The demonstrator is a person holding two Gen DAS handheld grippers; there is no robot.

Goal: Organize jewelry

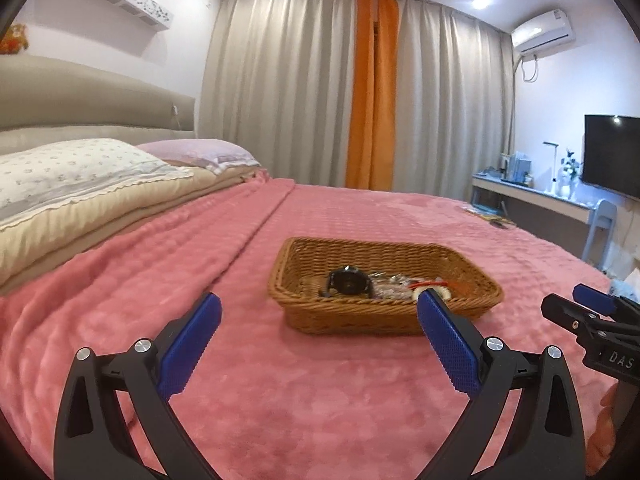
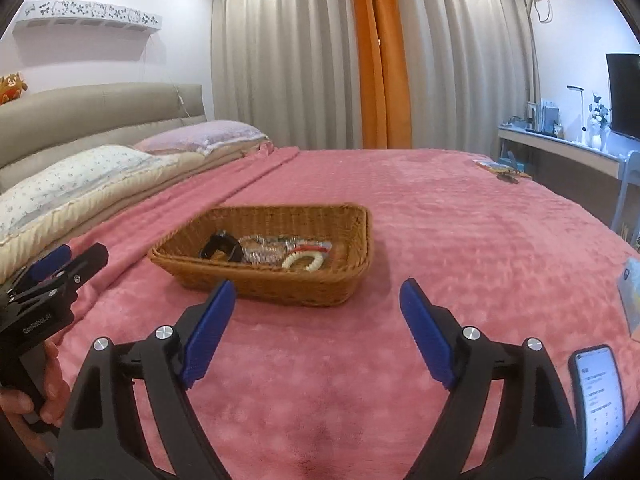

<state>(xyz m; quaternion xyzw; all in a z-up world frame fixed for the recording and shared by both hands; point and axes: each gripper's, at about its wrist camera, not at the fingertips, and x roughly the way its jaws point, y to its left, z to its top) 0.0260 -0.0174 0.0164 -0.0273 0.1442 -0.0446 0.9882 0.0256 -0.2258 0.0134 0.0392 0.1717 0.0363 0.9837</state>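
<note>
A brown wicker basket sits on the pink bed cover. It holds a black watch, a white bead bracelet, silver bracelets and a red cord piece. My left gripper is open and empty, just in front of the basket. My right gripper is open and empty, in front of the basket's right end. Each gripper shows at the edge of the other's view, the right one and the left one.
A phone with a lit screen lies on the bed at my near right, a card beyond it. Small items lie at the far bed edge. Pillows are at the left, a desk and TV at the right.
</note>
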